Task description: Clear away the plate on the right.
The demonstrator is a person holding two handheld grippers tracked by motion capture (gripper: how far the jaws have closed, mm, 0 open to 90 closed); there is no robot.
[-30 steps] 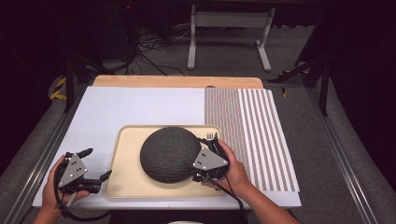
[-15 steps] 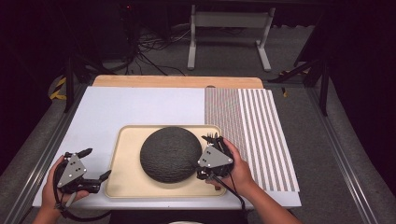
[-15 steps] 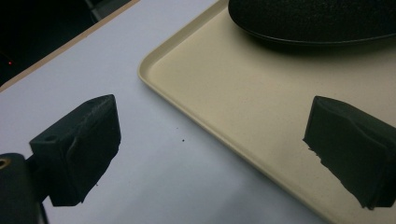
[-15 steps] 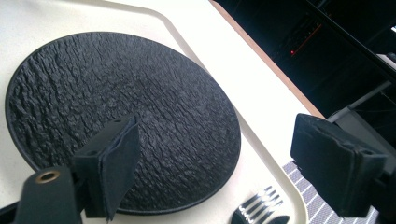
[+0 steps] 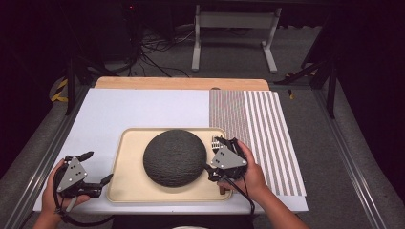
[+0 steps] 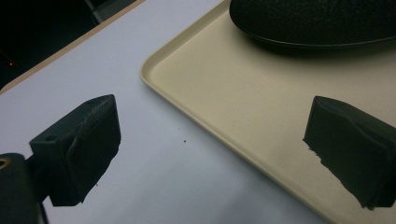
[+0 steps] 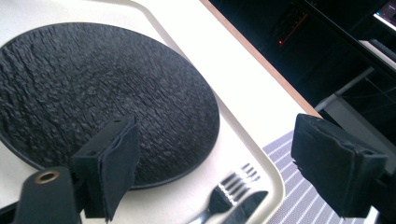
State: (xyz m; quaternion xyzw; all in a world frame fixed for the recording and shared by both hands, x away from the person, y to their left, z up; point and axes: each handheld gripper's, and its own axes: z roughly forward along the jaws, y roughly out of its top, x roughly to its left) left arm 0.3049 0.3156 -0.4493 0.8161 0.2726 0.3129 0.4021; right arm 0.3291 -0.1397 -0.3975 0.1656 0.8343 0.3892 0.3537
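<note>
The fork (image 7: pixel 223 196) and knife (image 7: pixel 246 205) lie on the tray (image 5: pixel 125 187), right of the black plate (image 5: pixel 175 157). The right gripper (image 5: pixel 220 143) hangs over them, jaws wide apart and empty. Go down slowly and pinch one only. The left gripper (image 5: pixel 98 168) waits open at the tray's left edge.

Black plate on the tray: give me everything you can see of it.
The black plate is round, matte and dark charcoal, with a rough, wrinkled, stone-like surface and a thin smooth rim. It lies flat, empty, near the middle of the beige tray. A fork and a knife lie on the tray just off its right edge, apart from it. The right gripper hovers open by that edge; whether it touches the plate cannot be told.
</note>
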